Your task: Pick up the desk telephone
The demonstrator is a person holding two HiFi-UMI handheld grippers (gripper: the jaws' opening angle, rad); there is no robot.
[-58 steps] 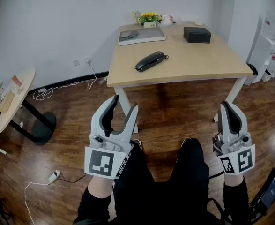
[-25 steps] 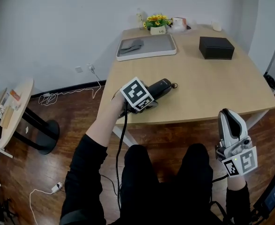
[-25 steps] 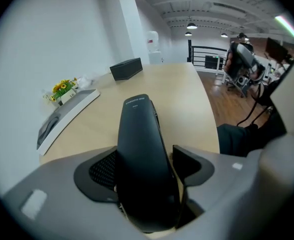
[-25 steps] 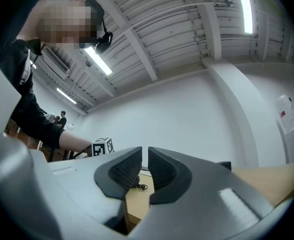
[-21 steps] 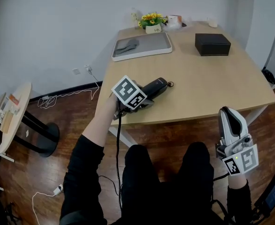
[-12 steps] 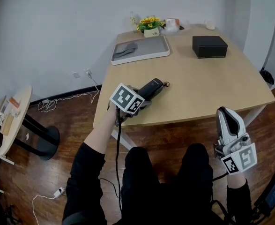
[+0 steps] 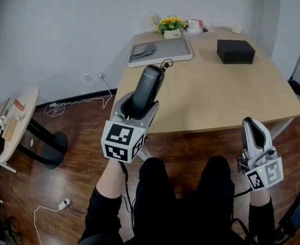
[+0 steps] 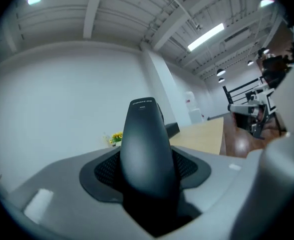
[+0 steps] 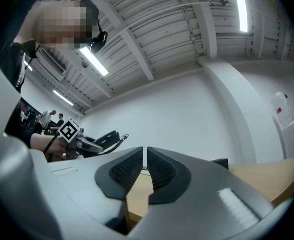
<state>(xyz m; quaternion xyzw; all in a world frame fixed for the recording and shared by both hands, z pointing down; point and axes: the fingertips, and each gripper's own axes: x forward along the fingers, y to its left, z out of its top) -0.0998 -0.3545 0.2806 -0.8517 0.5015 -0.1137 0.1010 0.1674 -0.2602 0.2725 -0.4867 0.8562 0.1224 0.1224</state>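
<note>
The desk telephone is a black handset [image 7: 147,86] with a coiled cord [image 7: 165,63] at its far end. It hangs in the air over the near left edge of the wooden table [image 7: 216,96]. My left gripper [image 7: 138,106] is shut on the handset's lower half, and the handset points away from me. In the left gripper view the handset [image 8: 144,139] fills the space between the pads of that gripper [image 8: 147,171]. My right gripper [image 7: 253,128] is shut with nothing in it, low at the right, in front of the table. In the right gripper view that gripper [image 9: 143,166] sees the handset [image 9: 104,140] far left.
A grey tray [image 7: 162,52] with a dark cloth lies at the table's far left. A black box [image 7: 235,51] stands far right, and flowers [image 7: 171,22] by the wall. A round side table [image 7: 17,121] stands on the left. My legs are below the table edge.
My left gripper closed on the handset where it lay on the table. It then rose and drew back toward me with it. The right gripper has stayed put.
</note>
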